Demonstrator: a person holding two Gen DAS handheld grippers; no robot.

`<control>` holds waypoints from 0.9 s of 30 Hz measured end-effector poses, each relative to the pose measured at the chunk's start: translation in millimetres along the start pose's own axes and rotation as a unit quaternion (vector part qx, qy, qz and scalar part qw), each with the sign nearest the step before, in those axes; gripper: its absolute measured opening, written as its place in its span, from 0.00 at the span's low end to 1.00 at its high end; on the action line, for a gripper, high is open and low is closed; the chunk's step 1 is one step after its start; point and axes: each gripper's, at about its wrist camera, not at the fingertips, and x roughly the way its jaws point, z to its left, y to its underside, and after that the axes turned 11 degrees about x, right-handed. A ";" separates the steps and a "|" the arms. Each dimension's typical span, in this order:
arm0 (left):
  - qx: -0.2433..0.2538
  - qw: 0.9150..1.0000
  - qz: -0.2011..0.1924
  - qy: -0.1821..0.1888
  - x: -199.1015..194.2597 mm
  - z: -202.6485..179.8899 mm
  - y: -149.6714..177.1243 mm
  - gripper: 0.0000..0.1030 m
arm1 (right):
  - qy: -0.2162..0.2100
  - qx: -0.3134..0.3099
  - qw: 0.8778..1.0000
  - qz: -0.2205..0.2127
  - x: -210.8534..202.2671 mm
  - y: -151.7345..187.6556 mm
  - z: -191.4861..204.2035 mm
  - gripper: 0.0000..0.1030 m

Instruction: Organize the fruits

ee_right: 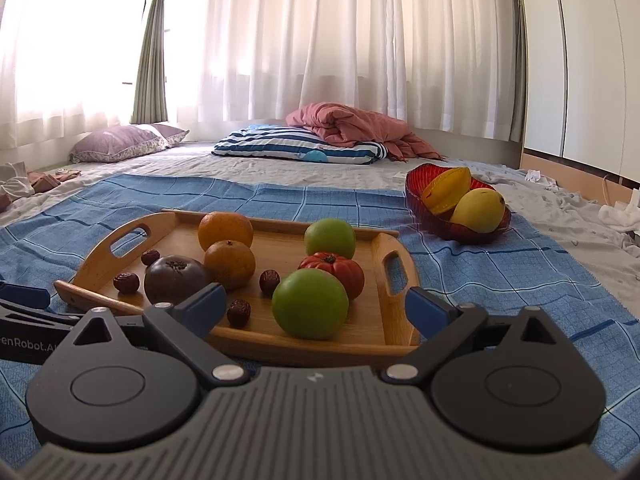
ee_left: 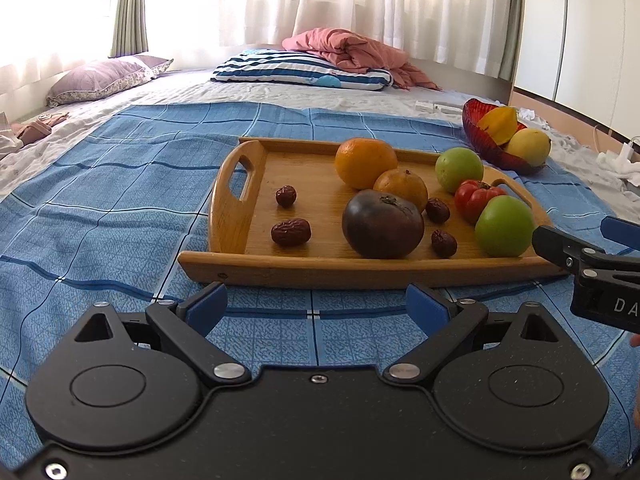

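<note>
1. Tray [ee_left: 236, 184]: wooden, two cut-out handles, flat on the blue cloth.
2. On it: two oranges [ee_left: 366, 162], touching; a dark purple tomato [ee_left: 382, 224] in front of them; a ribbed red tomato [ee_left: 474, 196] between two green fruits [ee_left: 504, 226]; four wrinkled red dates [ee_left: 291, 232] scattered singly.
3. Bowl [ee_left: 478, 136]: red, ribbed, on the cloth near the tray's far right corner, holding a starfruit [ee_left: 498, 124] and a yellow mango [ee_left: 528, 146].

The right tool [ee_left: 592, 248] is cut off by the picture's edge. Beyond it, the wooden tray [ee_left: 236, 188] has its far handle mostly hidden behind fruit.
</note>
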 end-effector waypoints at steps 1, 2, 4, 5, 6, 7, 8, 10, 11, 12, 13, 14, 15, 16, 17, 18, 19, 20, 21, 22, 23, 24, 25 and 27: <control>0.002 1.000 0.002 -0.002 1.0 -1.0 1.8 0.93 | 0.000 -0.003 1.000 0.001 -1.0 2.6 0.7 0.99; 0.003 1.000 0.004 -0.004 1.6 -1.9 3.4 0.93 | 0.000 -0.006 1.000 0.001 -1.7 4.7 1.1 0.99; 0.006 1.000 0.005 -0.008 2.3 -4.0 6.9 0.93 | 0.002 -0.009 1.000 0.004 -3.5 10.0 1.0 1.00; 0.008 1.000 0.006 -0.010 2.7 -5.1 8.6 0.93 | 0.002 -0.008 1.000 0.008 -3.4 12.3 0.3 1.00; 0.010 1.000 0.006 -0.012 3.1 -6.1 10.0 0.93 | 0.001 -0.007 1.000 0.011 -2.9 14.3 -0.3 1.00; 0.013 1.000 0.007 -0.016 3.6 -7.5 12.4 0.93 | 0.002 -0.007 1.000 0.015 -2.2 16.7 -0.5 1.00; 0.016 1.000 0.007 -0.018 4.5 -8.8 13.8 0.94 | 0.003 -0.006 1.000 0.018 -1.1 18.5 -1.0 1.00; 0.022 0.999 0.009 -0.023 7.5 -11.3 17.2 0.94 | 0.008 -0.009 1.000 0.028 3.3 23.5 -2.9 1.00; 0.023 0.999 0.011 -0.024 8.8 -12.3 18.7 0.94 | 0.009 -0.011 0.999 0.033 5.4 25.6 -3.1 1.00; 0.024 0.999 0.013 -0.025 10.3 -13.1 20.8 0.94 | 0.012 -0.013 0.999 0.039 8.3 29.0 -3.1 1.00; 0.024 0.999 0.015 -0.026 11.8 -13.7 21.9 0.94 | 0.014 -0.013 0.999 0.043 10.5 31.0 -3.2 1.00; 0.024 0.999 0.016 -0.027 13.0 -14.2 22.9 0.94 | 0.014 -0.012 0.999 0.047 12.1 31.9 -3.5 1.00; 0.024 0.999 0.016 -0.028 13.7 -14.7 23.7 0.94 | 0.013 -0.011 0.999 0.049 13.4 32.4 -3.7 1.00; 0.023 0.999 0.015 -0.028 14.4 -14.7 24.1 0.94 | 0.011 -0.011 0.999 0.051 14.9 33.6 -3.9 1.00; 0.022 0.999 0.015 -0.028 15.3 -14.4 24.5 0.95 | 0.011 -0.010 0.999 0.052 15.9 34.5 -3.8 1.00; 0.022 0.999 0.015 -0.028 16.0 -14.4 24.9 0.95 | 0.012 -0.009 0.998 0.055 17.4 35.8 -3.6 1.00; 0.022 0.999 0.014 -0.027 16.8 -14.0 25.5 0.96 | 0.014 -0.008 0.998 0.060 18.8 37.9 -3.9 1.00; 0.021 0.999 0.014 -0.026 17.3 -13.3 26.8 0.97 | 0.015 -0.007 0.998 0.065 20.5 39.6 -4.0 1.00; 0.021 0.999 0.014 -0.025 18.0 -13.2 27.5 0.97 | 0.016 -0.008 0.997 0.072 22.6 42.1 -4.1 1.00; 0.020 0.999 0.013 -0.025 18.7 -12.8 28.2 0.98 | 0.016 -0.011 0.997 0.079 24.4 43.7 -3.3 1.00; 0.020 0.999 0.012 -0.025 19.1 -12.7 28.6 0.98 | 0.015 -0.015 0.996 0.085 26.2 44.8 -2.1 1.00; 0.019 0.999 0.012 -0.025 19.9 -12.5 28.9 0.98 | 0.017 -0.021 0.996 0.088 27.6 46.0 -0.2 1.00; 0.019 0.999 0.011 -0.025 20.4 -12.3 29.2 0.99 | 0.020 -0.025 0.996 0.087 27.8 47.2 1.4 1.00; 0.021 0.999 0.011 -0.026 21.8 -13.0 30.1 1.00 | 0.025 -0.033 0.996 0.081 26.8 49.7 4.3 1.00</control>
